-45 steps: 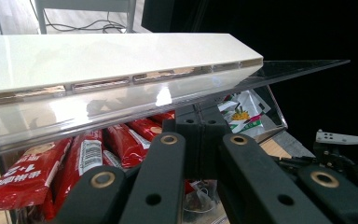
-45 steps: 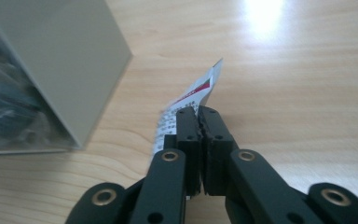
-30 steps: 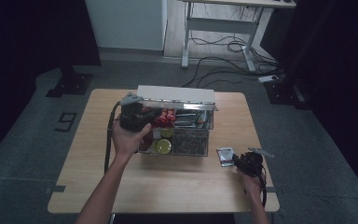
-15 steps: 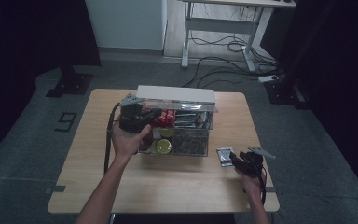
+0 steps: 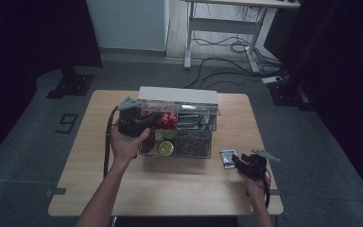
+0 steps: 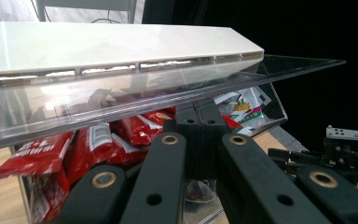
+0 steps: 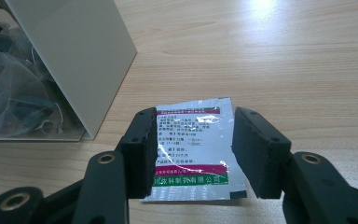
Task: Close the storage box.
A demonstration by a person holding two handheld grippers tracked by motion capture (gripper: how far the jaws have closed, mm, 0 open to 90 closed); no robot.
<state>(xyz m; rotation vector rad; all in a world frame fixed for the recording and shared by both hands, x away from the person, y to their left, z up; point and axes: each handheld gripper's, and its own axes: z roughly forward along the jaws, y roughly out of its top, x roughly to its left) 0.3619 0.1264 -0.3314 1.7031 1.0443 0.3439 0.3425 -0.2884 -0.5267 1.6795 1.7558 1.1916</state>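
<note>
A clear plastic organiser box [image 5: 192, 143] with a white lid [image 5: 177, 95] stands mid-table. It holds red packets [image 6: 89, 139], green-and-white sachets [image 6: 243, 104] and yellow-green rounds [image 5: 166, 148]. My left gripper [image 5: 152, 119] is at the box's left end, shut, with its tips [image 6: 198, 111] just beneath the raised clear lid flap [image 6: 289, 65]. A silver sachet [image 7: 192, 148] printed in red and green lies flat on the wood right of the box [image 5: 227, 158]. My right gripper [image 7: 196, 116] stands open around it, a pad on each side. The left pad hides the sachet's left edge.
The box's white end wall [image 7: 74, 51] rises to the left of the sachet. The table's right edge [image 5: 270, 170] runs close beside my right hand. Bare wood [image 5: 170, 189] lies in front of the box. A desk frame and cables [image 5: 227, 42] stand on the floor behind.
</note>
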